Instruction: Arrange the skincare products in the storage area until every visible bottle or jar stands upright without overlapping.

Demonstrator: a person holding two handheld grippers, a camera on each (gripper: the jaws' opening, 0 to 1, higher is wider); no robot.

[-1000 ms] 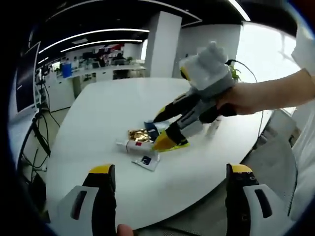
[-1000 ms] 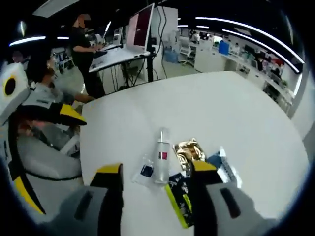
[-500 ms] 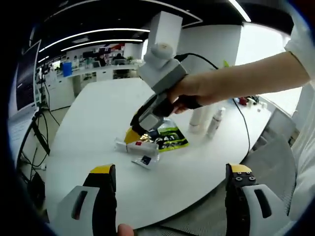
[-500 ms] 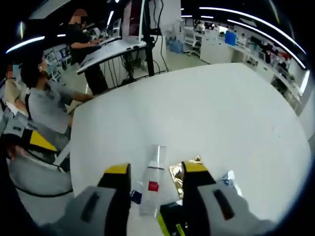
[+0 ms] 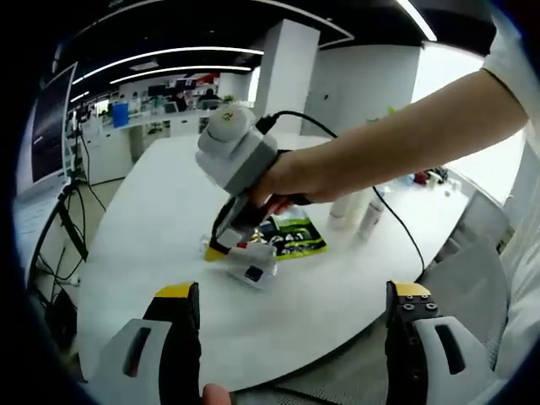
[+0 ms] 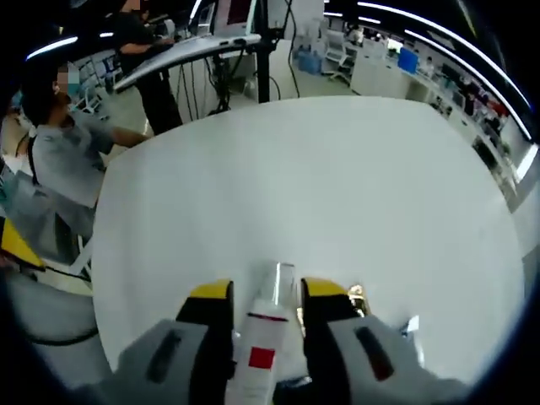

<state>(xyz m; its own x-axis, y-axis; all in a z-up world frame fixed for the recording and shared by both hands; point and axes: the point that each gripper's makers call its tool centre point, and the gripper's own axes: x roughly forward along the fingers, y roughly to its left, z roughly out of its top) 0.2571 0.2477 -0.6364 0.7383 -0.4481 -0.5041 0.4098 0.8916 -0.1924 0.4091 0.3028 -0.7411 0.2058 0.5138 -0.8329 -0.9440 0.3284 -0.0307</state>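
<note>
Left gripper view sat back off the table [image 5: 152, 219] edge, looking across it at the right tongs [image 5: 221, 246] from mid-range. Right gripper view rode low and close over the table, facing the far office desks. Shared: white tabletop and the lying bottle [image 6: 261, 337] between its jaws.

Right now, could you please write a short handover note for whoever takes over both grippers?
Right gripper: down on the table, jaws on either side of the lying clear bottle with a red label; whether it is gripped yet is unclear.
Left gripper: open, held back at the table's near edge, holding nothing.
Two white bottles already stand upright beyond the green packet. A small sachet lies beside the bottle; a gold packet lies by the right gripper.
Left: stand the clear bottle upright, apart from the others.
</note>
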